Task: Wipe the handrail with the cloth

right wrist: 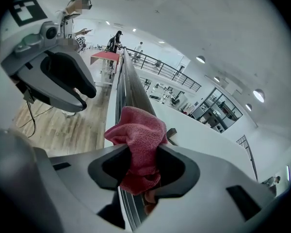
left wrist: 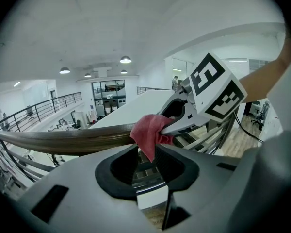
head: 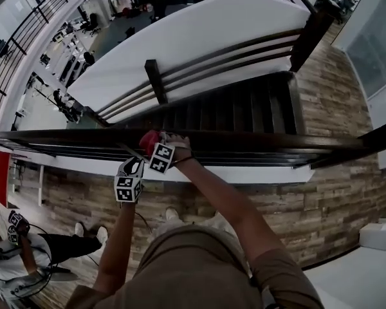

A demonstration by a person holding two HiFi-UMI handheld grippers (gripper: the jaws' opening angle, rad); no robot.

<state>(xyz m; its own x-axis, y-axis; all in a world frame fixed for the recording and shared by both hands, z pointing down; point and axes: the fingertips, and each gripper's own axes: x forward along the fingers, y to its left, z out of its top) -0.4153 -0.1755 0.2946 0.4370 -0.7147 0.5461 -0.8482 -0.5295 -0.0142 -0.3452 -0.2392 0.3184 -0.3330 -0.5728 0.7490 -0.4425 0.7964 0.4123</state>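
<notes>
**Desk:** The cloth [right wrist: 138, 135], a pinkish red towelling, sits between the black pads of the pale grey right gripper [right wrist: 143, 166]. What colour is the rail under it?

**Photographer:** The handrail [head: 257, 140] is dark brown wood with a dull sheen. The bars [head: 244, 154] below it are near black.

**Desk:** And the block on top of that gripper?

**Photographer:** The marker cube [left wrist: 216, 89] has white faces with black square patterns. The left gripper [left wrist: 146, 161] has the same pale grey body and black pads.

**Desk:** Behind both grippers?

**Photographer:** The floor [head: 347, 192] is planks in mixed brown and grey, and the trousers [head: 193, 262] are khaki. Beyond the left gripper is a red surface [right wrist: 105, 56]. The ceiling [left wrist: 136, 23] above is white.
</notes>
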